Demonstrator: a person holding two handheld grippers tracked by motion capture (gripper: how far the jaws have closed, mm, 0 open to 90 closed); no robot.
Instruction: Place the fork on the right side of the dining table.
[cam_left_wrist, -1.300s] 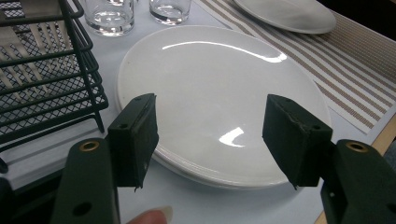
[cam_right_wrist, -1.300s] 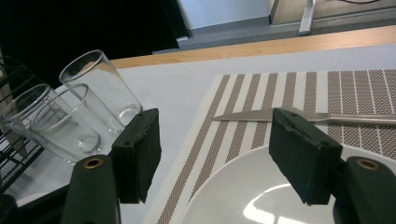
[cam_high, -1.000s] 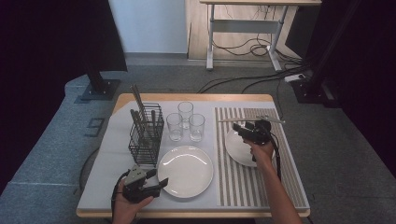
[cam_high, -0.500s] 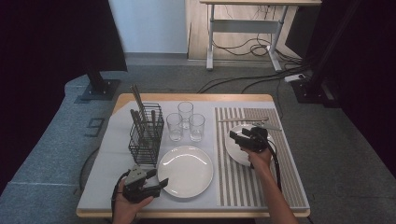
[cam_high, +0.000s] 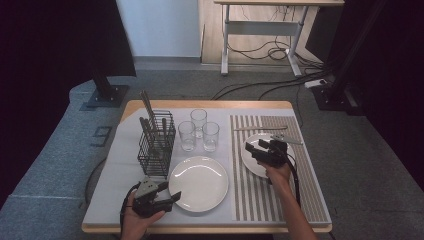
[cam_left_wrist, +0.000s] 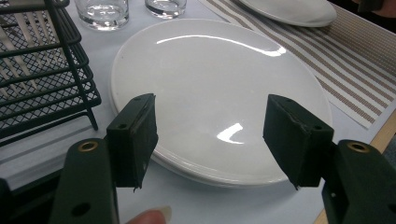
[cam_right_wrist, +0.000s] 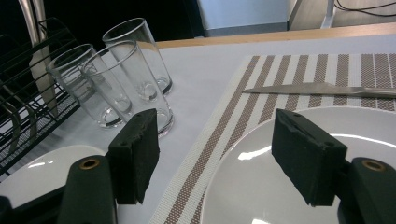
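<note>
We find the right gripper (cam_high: 263, 151) spread empty above the round white ceramic plate (cam_right_wrist: 299, 172) on the striped placemat (cam_high: 250, 187), the left gripper (cam_high: 165, 196) likewise spread, and advise one pad sliding under the rim.

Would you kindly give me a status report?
Left gripper open at centre plate. Right gripper open over placemat plate. Knife beyond, nothing blocking.
</note>
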